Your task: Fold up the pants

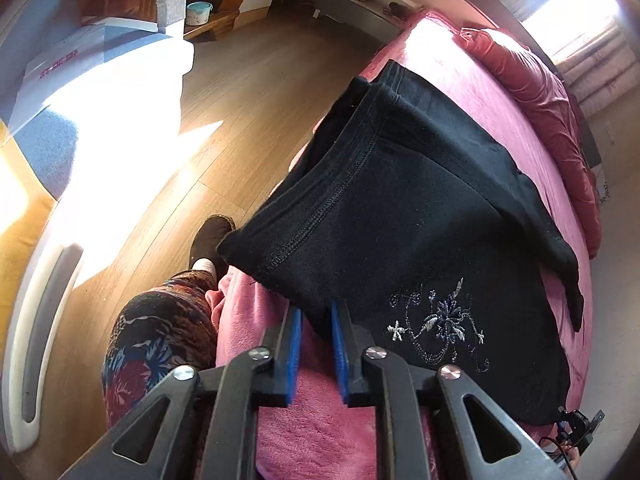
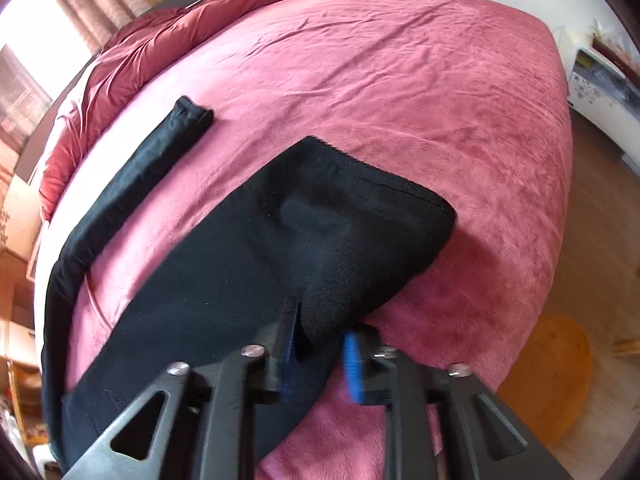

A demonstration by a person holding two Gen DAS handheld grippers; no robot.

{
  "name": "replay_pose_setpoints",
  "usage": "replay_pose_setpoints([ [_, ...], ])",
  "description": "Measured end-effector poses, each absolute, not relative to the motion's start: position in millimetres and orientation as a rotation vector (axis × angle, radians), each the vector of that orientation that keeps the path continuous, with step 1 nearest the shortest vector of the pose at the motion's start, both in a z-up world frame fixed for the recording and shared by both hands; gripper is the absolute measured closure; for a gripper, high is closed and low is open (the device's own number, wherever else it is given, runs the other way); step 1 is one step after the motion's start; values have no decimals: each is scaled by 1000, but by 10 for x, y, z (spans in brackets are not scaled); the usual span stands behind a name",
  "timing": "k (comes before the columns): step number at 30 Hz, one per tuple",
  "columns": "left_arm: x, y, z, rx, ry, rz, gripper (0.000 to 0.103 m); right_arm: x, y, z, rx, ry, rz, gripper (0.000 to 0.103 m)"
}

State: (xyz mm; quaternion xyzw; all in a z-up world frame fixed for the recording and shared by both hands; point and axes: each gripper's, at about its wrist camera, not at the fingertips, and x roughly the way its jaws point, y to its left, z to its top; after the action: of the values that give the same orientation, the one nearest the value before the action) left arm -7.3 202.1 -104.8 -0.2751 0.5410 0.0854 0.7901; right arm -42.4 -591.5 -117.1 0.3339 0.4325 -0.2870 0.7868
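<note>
Black pants lie on a pink bed, with silver embroidery near the hip. My left gripper has its blue pads either side of the pants' near edge, with a gap between them; the cloth edge sits between the fingers. In the right wrist view the pants spread across the bed, one leg stretching far left, the other end bunched and lifted. My right gripper holds a fold of that black cloth between its blue pads.
A rumpled red duvet lies along the bed's far side. Wooden floor is left of the bed, with a person's patterned leg and dark shoe beside it. An orange rug lies on the floor at right.
</note>
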Motion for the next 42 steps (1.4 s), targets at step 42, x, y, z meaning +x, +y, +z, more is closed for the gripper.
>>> replay_pose_setpoints([
  [42, 3732, 2267, -1542, -761, 1277, 233, 58, 626, -3655, -1326, 450, 1132, -86, 28],
])
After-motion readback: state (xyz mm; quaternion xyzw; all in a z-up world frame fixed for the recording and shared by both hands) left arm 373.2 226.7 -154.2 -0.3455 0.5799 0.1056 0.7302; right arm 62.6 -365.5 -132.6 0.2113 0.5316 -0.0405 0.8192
